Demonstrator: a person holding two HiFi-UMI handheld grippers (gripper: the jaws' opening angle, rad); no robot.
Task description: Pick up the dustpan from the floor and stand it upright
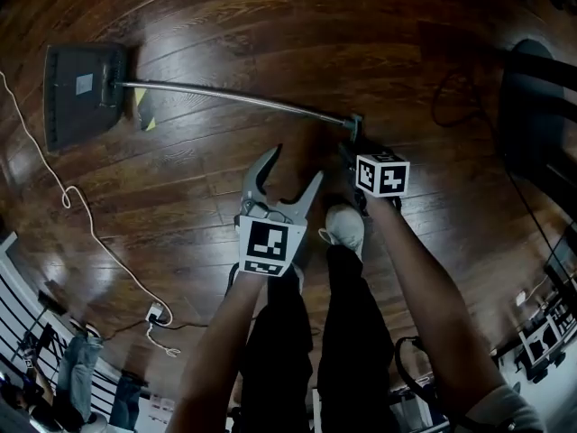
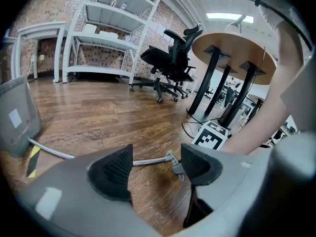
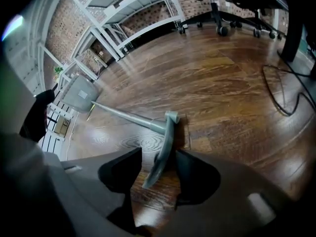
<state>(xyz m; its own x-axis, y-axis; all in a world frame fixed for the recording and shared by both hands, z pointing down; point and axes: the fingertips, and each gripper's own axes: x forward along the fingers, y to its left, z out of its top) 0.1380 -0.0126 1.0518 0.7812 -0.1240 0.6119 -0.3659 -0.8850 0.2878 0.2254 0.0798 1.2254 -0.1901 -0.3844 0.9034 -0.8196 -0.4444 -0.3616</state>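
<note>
Left gripper [image 2: 155,164] hangs over the wooden floor [image 1: 270,34], jaws spread and empty; right gripper [image 3: 157,171] straddles the dustpan's end grip [image 3: 165,142] — grip against one pad, a gap at the other, not pinched; the dustpan [image 1: 81,93] lies flat on the floor — its pole [image 1: 234,96] runs from pan to grip.

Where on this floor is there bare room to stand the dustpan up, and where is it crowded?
Bare boards lie beyond the dustpan's pole, and more between the pole, the white cable and the left hand-held gripper. Crowded: by the person's shoe and the right hand-held gripper at the pole's end, and near the black cable at upper right.
</note>
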